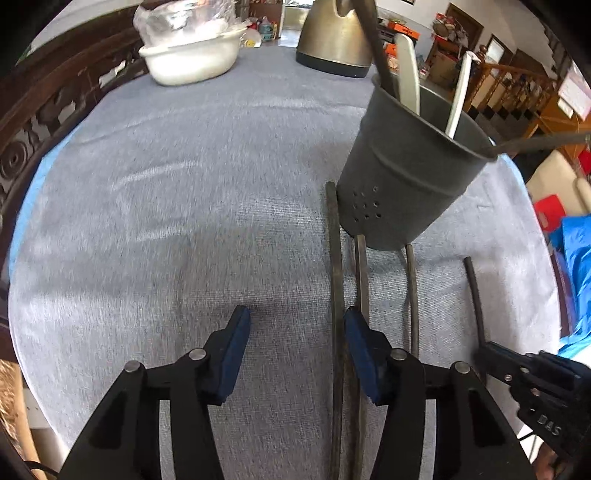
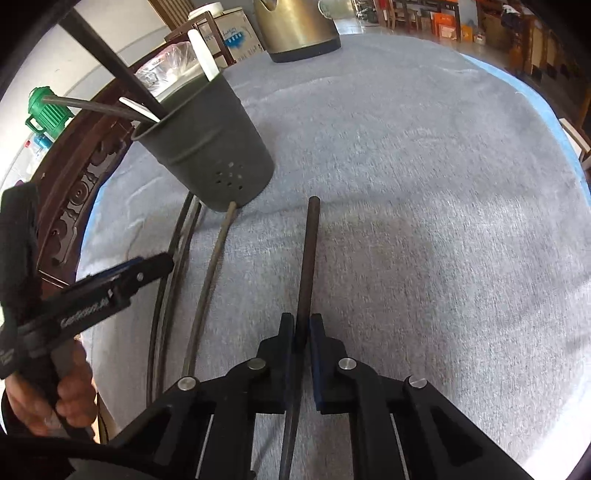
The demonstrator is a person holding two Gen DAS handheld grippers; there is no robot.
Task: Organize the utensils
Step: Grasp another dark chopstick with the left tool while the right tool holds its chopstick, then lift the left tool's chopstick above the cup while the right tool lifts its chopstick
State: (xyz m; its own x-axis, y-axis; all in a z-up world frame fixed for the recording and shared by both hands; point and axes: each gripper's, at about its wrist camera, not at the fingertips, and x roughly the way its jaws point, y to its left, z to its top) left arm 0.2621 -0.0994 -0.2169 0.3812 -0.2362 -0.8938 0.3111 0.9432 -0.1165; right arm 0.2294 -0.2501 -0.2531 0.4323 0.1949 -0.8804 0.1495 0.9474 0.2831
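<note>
Left wrist view: left gripper (image 1: pixel 297 328) points down at the grey tablecloth (image 1: pixel 166 221), jaws about half apart, nothing pressed between the blue pads (image 1: pixel 236 354). One dark flat handle (image 1: pixel 337 295) lies in the gap close to the right-hand pad; cannot tell if it touches. Two more dark handles run alongside: a flat one (image 1: pixel 361 273) partly under that pad, a thinner round one (image 1: pixel 412 295) further right. All three are long, slim, dull dark metal, far ends at the foot of the grey bucket (image 1: pixel 406 177). A fourth, the dark rod (image 1: pixel 474 295), lies apart on the right; the right gripper (image 1: pixel 487 354) is at its near part. Bucket is tapered metal, ribbed, small holes near the base, standing on the cloth; it holds white handles and dark ones leaning out. Behind: white bowl (image 1: pixel 192 59), metal kettle (image 1: pixel 332 40).

Right wrist view: right gripper (image 2: pixel 303 332) jaws narrow, pads clamped on the dark rod (image 2: pixel 308 258), which runs straight ahead along the cloth (image 2: pixel 424 221). Left of it the thin grey handle (image 2: pixel 210 284), then the two flat ones (image 2: pixel 173 273), all ending near the bucket (image 2: pixel 214 147). Left gripper (image 2: pixel 147 267) comes in from the left edge over the flat pair, held by a hand (image 2: pixel 55 398). Kettle (image 2: pixel 295 29) at the top.
</note>
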